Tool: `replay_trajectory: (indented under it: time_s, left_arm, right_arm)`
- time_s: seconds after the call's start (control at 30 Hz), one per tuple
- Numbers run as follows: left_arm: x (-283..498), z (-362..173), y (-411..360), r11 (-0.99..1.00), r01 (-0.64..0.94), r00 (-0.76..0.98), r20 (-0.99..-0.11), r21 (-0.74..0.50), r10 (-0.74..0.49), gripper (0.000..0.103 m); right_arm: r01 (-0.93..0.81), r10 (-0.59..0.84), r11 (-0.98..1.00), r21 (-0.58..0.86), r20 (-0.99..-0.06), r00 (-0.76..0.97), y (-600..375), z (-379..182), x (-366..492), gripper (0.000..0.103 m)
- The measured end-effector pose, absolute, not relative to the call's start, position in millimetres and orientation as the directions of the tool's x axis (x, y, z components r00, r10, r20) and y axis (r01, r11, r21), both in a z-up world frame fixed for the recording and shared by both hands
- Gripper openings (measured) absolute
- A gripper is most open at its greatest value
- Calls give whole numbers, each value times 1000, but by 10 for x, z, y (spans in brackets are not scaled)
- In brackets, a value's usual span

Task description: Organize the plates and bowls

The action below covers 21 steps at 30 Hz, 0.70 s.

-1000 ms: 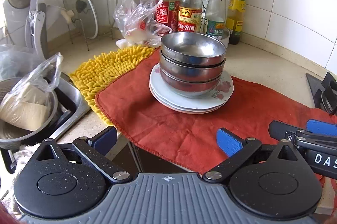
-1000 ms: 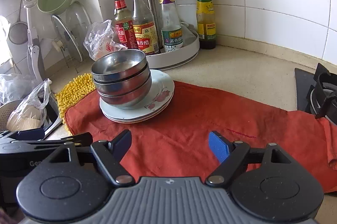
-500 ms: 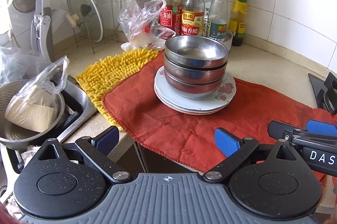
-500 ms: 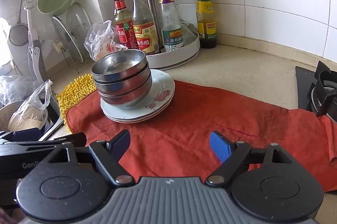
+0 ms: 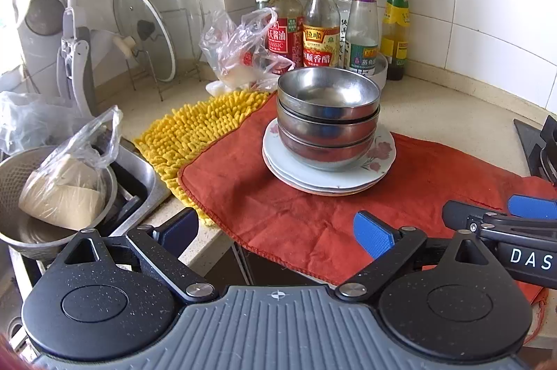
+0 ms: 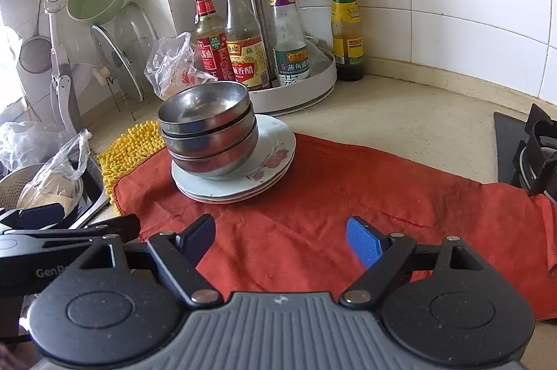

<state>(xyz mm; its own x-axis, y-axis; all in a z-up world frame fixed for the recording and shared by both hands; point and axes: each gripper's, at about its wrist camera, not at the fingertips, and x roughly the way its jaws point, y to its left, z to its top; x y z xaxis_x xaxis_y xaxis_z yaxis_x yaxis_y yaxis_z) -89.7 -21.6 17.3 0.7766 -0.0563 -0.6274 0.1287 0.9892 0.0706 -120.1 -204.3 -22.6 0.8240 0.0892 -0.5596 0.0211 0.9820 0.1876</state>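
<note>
Three nested steel bowls (image 5: 327, 117) sit on stacked floral plates (image 5: 377, 157) on the red cloth (image 5: 313, 213); left gripper (image 5: 276, 227), jaws just narrowing slightly, and right gripper (image 6: 280, 239) both gape empty well short: stack looks finished, leave undisturbed.

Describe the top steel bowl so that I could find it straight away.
Find the red cloth spread on the beige kitchen counter. Near its back edge, before the white bottle carousel, lies a stack of white flowered plates bearing three nested shiny steel bowls. The top steel bowl is the only one whose hollow inside shows.
</note>
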Motion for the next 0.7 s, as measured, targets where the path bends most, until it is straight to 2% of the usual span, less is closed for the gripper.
replay_trajectory:
  time_s: [0.7]
  left_arm:
    - [-963, 160, -269, 988, 145, 769, -634, 56, -77, 96]
  right_arm:
    - [18, 76, 987, 159, -563, 823, -2094, -218, -1271, 83]
